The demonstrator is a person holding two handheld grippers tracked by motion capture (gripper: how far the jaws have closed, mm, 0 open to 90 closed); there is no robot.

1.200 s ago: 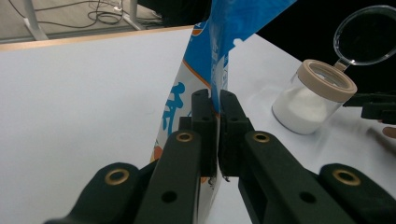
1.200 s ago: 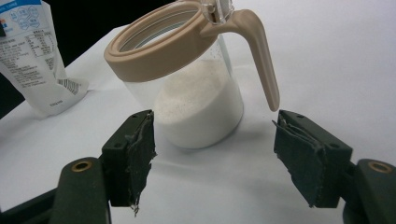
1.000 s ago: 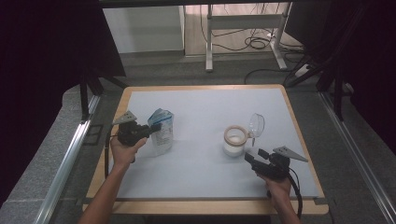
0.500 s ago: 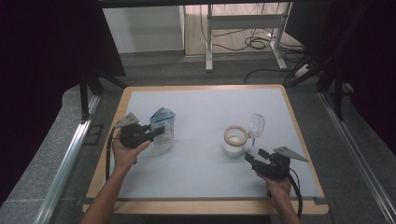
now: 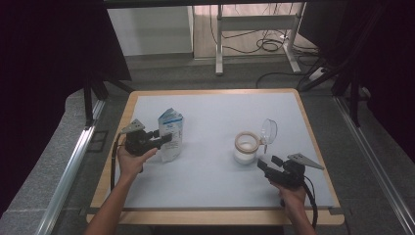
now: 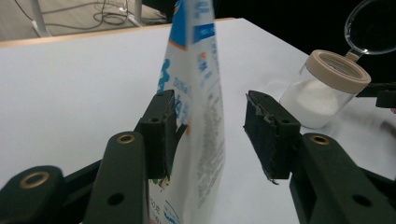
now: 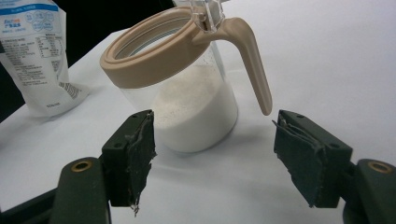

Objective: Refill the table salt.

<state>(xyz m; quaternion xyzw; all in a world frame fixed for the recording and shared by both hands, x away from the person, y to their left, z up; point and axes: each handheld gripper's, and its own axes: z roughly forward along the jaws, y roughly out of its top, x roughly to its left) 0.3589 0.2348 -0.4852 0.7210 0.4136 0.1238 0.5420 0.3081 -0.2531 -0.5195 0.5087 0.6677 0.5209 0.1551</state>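
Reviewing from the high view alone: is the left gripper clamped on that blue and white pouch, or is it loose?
Observer: Loose. In the left gripper view, the left gripper's jaws have just been opening. The pouch stands between them, with a clear gap at one pad.
Operator: Is there anything in the jar?
Observer: Yes. The right gripper view shows white powder filling roughly the lower half of the jar.
Operator: Does the right gripper hold the jar?
Observer: No. The right gripper has its jaws open and short of the jar, and the beige handle is on their side.
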